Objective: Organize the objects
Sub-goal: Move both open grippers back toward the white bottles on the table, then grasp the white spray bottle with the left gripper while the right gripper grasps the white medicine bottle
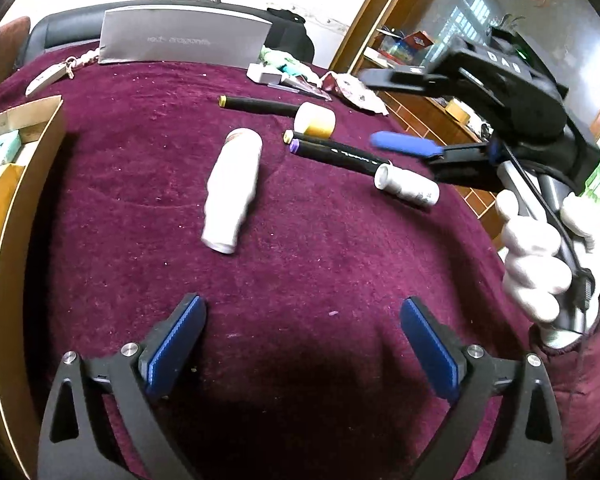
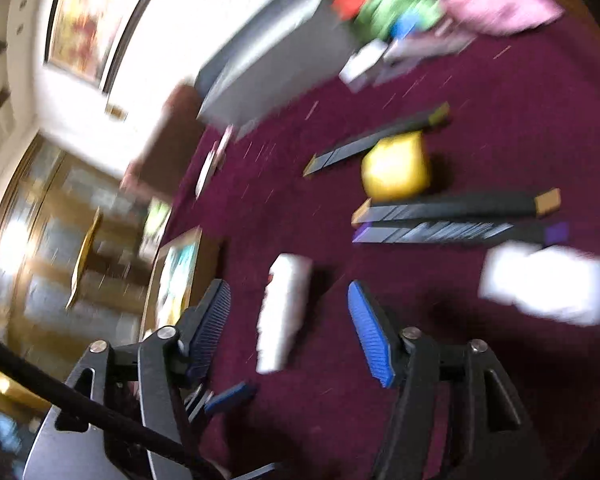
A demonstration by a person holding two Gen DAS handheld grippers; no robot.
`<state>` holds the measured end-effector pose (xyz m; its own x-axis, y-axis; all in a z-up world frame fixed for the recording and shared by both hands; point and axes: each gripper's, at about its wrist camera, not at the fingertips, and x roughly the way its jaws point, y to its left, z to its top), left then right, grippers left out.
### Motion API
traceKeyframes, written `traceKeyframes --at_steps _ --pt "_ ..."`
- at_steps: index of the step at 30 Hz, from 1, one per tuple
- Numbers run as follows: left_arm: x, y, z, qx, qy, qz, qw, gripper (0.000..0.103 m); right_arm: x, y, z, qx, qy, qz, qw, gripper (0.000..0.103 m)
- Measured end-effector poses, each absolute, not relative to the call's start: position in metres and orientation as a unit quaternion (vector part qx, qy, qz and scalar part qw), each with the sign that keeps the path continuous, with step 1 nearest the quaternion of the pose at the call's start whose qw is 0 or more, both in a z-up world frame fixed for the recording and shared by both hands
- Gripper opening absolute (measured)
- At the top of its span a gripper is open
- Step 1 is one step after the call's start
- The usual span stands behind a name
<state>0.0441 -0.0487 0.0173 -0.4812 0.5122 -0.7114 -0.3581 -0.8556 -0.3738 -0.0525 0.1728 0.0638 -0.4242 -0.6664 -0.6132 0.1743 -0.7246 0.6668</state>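
Left wrist view shows the left gripper (image 1: 302, 344) spread wide and empty over the maroon cloth (image 1: 320, 264), with the tall white bottle (image 1: 232, 192) lying on its side just beyond its fingertips. Right of that bottle lie the black markers (image 1: 336, 152), a yellow-capped jar (image 1: 315, 119) and a small white bottle (image 1: 406, 187). Above the small bottle hangs the right gripper (image 1: 410, 114), jaws apart, nothing between them (its own view is badly blurred). Judging by this, a pick is being lined up; next comes centring on one item and closing, probably for the cardboard box (image 1: 24, 184) left of the tall bottle.
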Motion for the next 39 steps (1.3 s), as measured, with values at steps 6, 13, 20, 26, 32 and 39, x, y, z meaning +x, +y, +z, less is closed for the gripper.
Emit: traceKeyframes --at_steps 6,13,20,26,32,39 --pt "0.027 -0.048 0.031 -0.446 -0.080 0.863 0.224 0.094 -0.036 0.233 0.065 0.388 -0.289 -0.860 0.163 0.065" --pt "-0.021 -0.023 0.045 -0.398 0.059 0.905 0.138 0.094 -0.033 0.264 0.049 0.374 -0.302 -0.868 0.121 0.065" --pt "-0.055 -0.006 0.013 -0.445 0.110 0.878 0.141 0.025 -0.030 0.272 0.057 0.359 -0.287 -0.882 0.105 0.065" --pt "-0.041 -0.016 0.014 -0.450 0.087 0.875 0.158 0.025 -0.042 0.270 0.041 0.399 -0.277 -0.868 0.104 0.068" --pt "-0.008 -0.029 0.023 -0.464 0.044 0.866 0.182 0.024 -0.042 0.243 0.030 0.447 -0.260 -0.839 0.167 0.068" --pt "0.009 -0.026 0.023 -0.458 0.034 0.868 0.188 0.024 -0.031 0.202 0.028 0.461 -0.169 -0.860 0.140 0.069"
